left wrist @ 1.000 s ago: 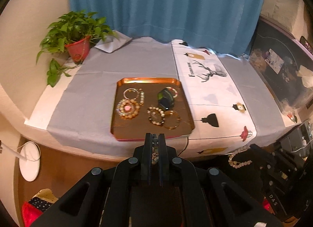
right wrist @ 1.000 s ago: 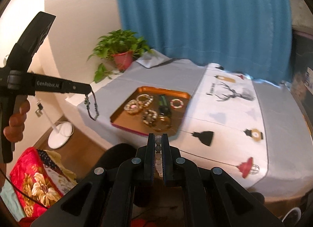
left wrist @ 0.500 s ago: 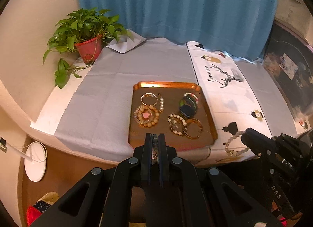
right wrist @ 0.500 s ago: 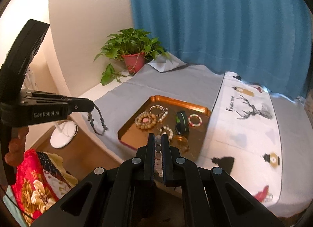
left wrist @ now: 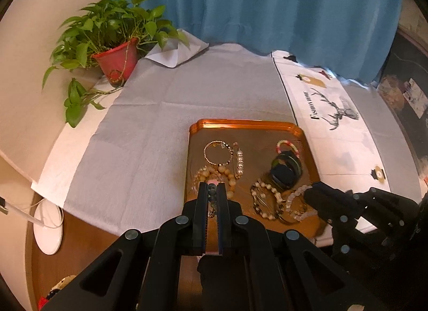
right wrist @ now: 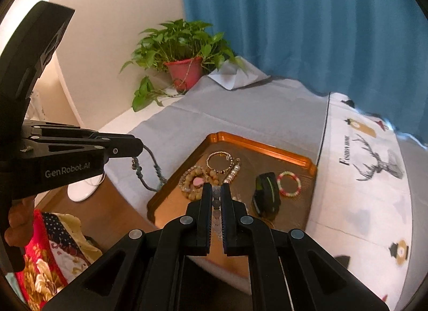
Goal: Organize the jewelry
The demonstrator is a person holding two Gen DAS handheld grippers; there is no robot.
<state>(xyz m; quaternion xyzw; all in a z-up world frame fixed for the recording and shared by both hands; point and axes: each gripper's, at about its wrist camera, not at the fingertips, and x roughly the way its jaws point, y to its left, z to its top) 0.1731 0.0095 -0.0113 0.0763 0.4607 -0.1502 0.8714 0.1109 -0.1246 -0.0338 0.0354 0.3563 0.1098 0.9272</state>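
Left wrist view: left gripper [left wrist: 213,190] hovers at the copper tray's [left wrist: 244,124] near edge, clamped on a dark cord bracelet [left wrist: 212,196]. Right wrist view: right gripper [right wrist: 216,190], over the tray's near side, pinches a pale bead bracelet [right wrist: 216,205].

Warm, fairly dim indoor light is falling across both views. Fisheye distortion is bending lines at every edge, with black vignetting filling the corners. The copper tray [left wrist: 242,124] is throwing a bright sheen along its 12 o'clock rim. The blue curtain [right wrist: 307,24] is smearing slightly at its 3 o'clock hem.
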